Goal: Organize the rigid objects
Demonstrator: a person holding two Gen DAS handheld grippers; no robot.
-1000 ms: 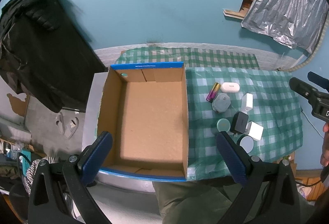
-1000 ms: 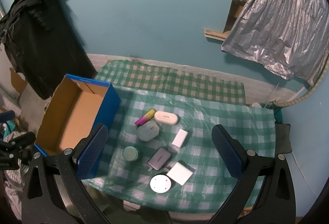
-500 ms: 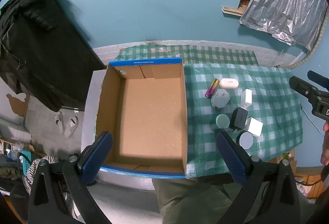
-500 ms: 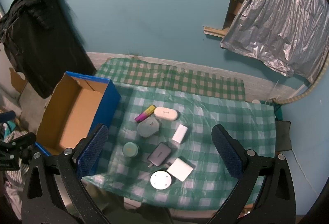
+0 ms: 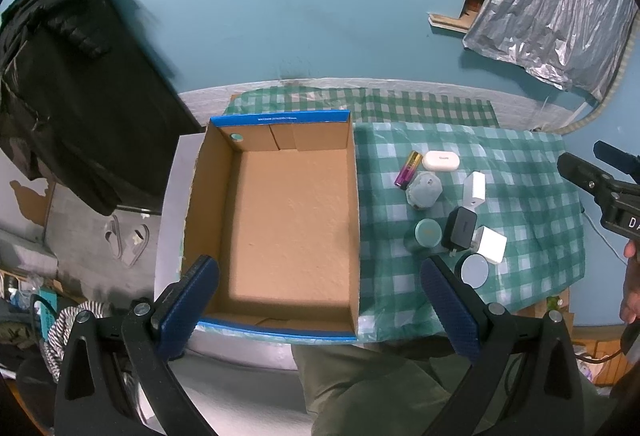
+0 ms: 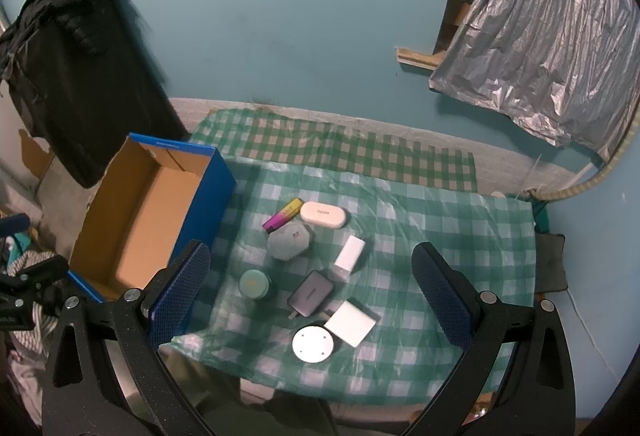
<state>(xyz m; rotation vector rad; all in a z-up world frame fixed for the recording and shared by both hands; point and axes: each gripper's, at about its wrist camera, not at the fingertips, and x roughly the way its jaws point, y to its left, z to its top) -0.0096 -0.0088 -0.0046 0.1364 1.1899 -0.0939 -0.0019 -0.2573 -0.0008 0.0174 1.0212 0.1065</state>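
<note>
Both hand-held grippers hang high above the counter with their jaws spread wide and nothing between them: the left hand-held gripper looks straight down into the empty cardboard box, and the right hand-held gripper looks down on the small things still to be sorted. Those things lie in a loose cluster on the green checked cloth, in the middle of the right wrist view and just right of the box in the left wrist view. From the top of the frame downward they are a pink and yellow battery beside a white oval case, a grey faceted lump, a slim white charger, a teal round tin, a dark grey plug adapter, a white square block and a white round disc. The box sits at the left of the right wrist view, its blue wall close to the battery and the tin. The cluster lies directly ahead of the right gripper and between its fingers' line of sight, so that hand looks the nearer one for a first pick, while the left is already over the drop-off. The battery's long axis runs diagonally, lower left to upper right in the frame, and the charger's runs nearly parallel to it, so the jaws would probably need to close across those axes.
</note>
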